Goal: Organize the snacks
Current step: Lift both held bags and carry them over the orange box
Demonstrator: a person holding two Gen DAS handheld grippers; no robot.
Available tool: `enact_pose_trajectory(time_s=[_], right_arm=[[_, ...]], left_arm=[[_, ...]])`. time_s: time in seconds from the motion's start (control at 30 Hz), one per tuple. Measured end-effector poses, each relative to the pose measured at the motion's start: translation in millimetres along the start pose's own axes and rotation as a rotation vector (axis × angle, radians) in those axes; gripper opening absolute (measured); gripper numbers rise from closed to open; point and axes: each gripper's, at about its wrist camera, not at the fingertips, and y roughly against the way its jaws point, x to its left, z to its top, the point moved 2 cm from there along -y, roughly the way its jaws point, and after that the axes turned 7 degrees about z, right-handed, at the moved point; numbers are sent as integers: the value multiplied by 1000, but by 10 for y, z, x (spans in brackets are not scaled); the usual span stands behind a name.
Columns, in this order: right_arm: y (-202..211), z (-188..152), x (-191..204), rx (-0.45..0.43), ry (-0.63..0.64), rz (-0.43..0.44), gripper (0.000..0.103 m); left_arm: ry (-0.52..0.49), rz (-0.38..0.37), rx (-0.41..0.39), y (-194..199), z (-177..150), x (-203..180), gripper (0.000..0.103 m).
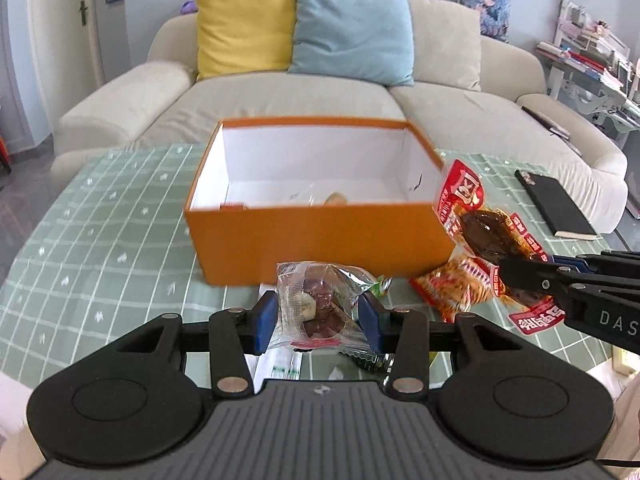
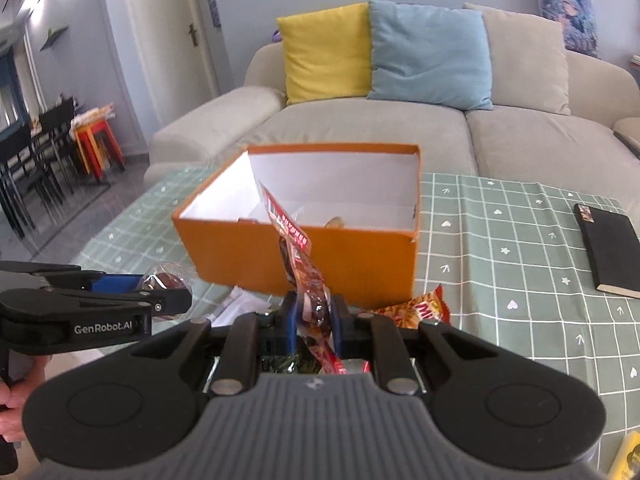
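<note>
An open orange box (image 1: 320,236) with a white inside stands on the green checked tablecloth; it also shows in the right wrist view (image 2: 304,256). A pale snack (image 1: 335,199) lies inside it. My left gripper (image 1: 319,320) is shut on a clear packet of dark snack (image 1: 316,308), held above the table in front of the box. My right gripper (image 2: 314,320) is shut on a red packet holding a dark brown snack (image 2: 298,264), raised at the box's right front corner; the packet also shows in the left wrist view (image 1: 480,228).
An orange-red snack packet (image 1: 456,284) lies on the cloth right of the box's front. A green wrapper (image 1: 380,285) and white papers lie under my left gripper. A black notebook (image 2: 610,252) lies at the right. A beige sofa with cushions stands behind the table.
</note>
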Motion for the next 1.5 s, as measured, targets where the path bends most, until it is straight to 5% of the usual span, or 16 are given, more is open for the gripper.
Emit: enact_pose_trajectory(time_s=[0.63,1.0,1.5], right_arm=[[-34,806,-231,-151,-82,-7,13],[-690,1195,-300,-99,-44,-41,13],[-1685,1213,-500,126,-32,-150,13]], left_arm=[[-91,-3,-147,-110,946,-191,49],[-123,28,-92,-662,1231,-119,49],[-112,37,135,-1587,1183,-23,49]])
